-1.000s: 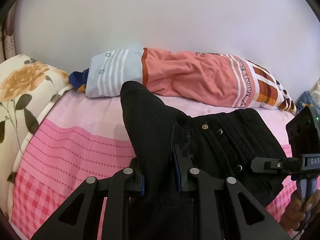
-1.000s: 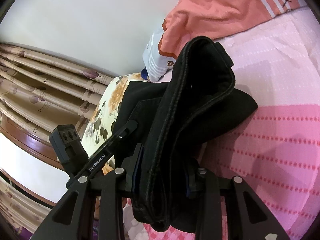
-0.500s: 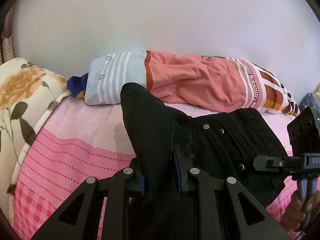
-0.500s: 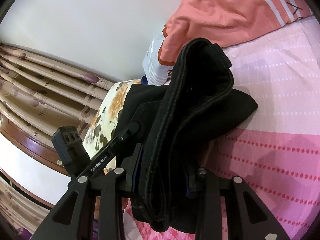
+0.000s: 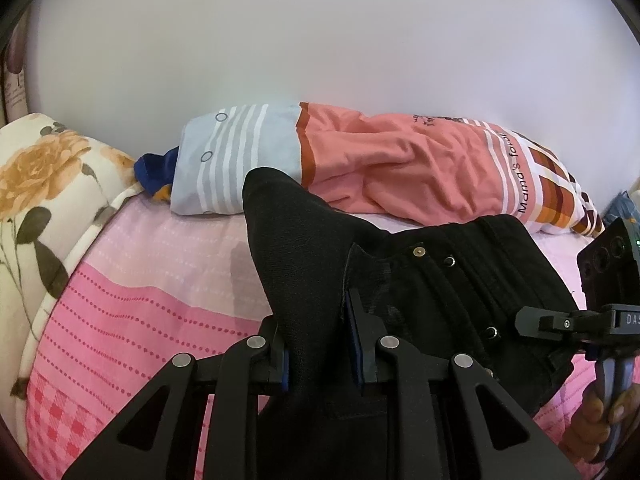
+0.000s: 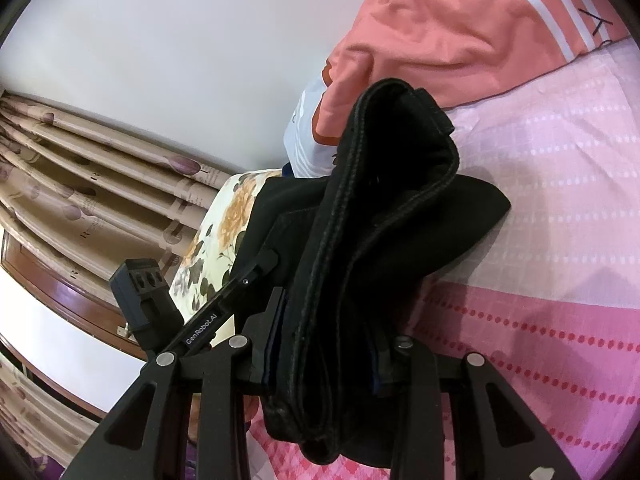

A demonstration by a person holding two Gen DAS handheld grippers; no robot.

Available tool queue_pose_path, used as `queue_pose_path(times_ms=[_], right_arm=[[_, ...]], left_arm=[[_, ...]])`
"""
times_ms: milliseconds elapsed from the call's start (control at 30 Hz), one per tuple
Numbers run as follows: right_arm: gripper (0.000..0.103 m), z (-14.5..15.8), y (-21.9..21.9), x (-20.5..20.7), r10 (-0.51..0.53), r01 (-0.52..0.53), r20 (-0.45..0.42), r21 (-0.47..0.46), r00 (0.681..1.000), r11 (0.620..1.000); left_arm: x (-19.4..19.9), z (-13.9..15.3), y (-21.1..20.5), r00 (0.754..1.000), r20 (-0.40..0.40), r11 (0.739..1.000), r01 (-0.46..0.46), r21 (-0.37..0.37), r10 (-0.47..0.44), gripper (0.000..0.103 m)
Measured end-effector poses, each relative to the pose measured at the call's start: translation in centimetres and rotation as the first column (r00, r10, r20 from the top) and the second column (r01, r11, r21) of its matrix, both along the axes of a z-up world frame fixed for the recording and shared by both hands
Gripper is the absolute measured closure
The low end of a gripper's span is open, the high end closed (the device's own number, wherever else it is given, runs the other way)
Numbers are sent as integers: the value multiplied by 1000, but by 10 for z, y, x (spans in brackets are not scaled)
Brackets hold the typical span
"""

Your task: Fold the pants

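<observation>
Pink quilted bedspread (image 5: 132, 292) with dotted rows and a checked border, against a plain white wall (image 5: 320, 40). One pair of black pants (image 5: 420, 280), thick-seamed with metal studs, is held bunched above it. Left gripper (image 5: 318, 344) and right gripper (image 6: 326, 354) each clamp the pants. One coral pillow (image 5: 400, 168) reads "Mama's". One floral cushion (image 5: 40, 184).

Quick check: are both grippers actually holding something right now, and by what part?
Yes. The left gripper pinches the black pants near the snap-button waistband; the right gripper clamps a bunched, stitched edge of them.
</observation>
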State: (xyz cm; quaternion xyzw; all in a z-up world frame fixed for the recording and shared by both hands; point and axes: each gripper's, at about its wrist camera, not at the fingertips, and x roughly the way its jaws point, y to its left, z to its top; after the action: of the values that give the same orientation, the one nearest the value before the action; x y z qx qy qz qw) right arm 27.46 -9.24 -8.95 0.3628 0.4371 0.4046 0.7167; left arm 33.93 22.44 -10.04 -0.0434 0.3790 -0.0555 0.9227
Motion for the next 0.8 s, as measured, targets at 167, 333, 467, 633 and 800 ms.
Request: queue_pose_path(times_ms=[167,333,467,633,800], right_arm=[[71,-1,0,2,2,-2,5,-8,1000,1000],[71,-3,-1,3,3,-3,16,-39,1000,999],[71,-3,1,3,4,-2,23,-73,1000,997],[71,-7,2,2,-7,10,23,-125,1000,992],[71,-6,4,1,-24,32,42,-189,999,981]], left_arm=[[2,-4,3,1000,-7,1000,-5,3,5,81],[4,-10,7,1000,-17,1000,-14,8,14,80],[5,-17,10,999,-27,1000,-19,13,19,79],[7,-25,14,999,-37,999,-30,12,31,77],[7,-30,14,999,-34,999,-36,32,37,73]])
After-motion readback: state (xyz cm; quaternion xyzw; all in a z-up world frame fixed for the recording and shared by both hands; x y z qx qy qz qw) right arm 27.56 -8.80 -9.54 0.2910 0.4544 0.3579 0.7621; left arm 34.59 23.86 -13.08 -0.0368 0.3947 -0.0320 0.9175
